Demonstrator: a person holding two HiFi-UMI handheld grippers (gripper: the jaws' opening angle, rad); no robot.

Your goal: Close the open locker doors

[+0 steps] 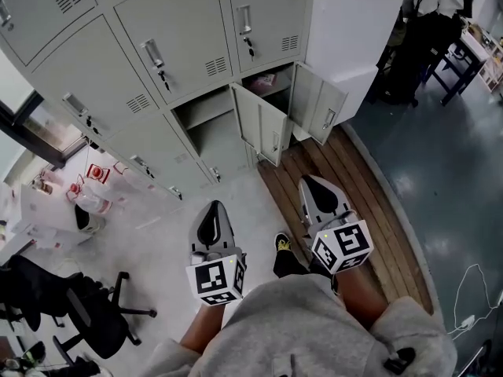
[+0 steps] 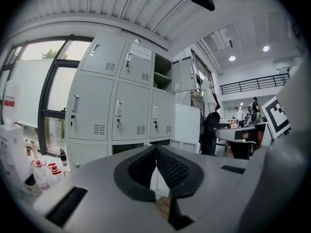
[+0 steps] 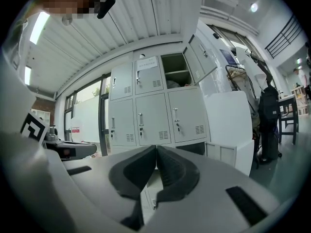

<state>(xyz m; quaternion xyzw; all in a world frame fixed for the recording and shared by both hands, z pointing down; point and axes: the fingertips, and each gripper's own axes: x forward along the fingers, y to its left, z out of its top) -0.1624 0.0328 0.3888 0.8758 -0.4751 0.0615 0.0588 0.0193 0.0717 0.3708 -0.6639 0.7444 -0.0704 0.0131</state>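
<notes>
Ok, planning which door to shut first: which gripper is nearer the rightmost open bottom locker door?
Right. The right gripper is in front of the rightmost open bottom locker door, above the wooden floor strip; the left gripper is farther, off to its left.

Lockers (image 1: 189,30): painted metal, matt pale grey. Floor strip (image 1: 369,183): wood planks, dull. Surrounding floor (image 1: 448,155): smooth, glossy. Sweatshirt (image 1: 314,328): grey cloth, matt.
</notes>
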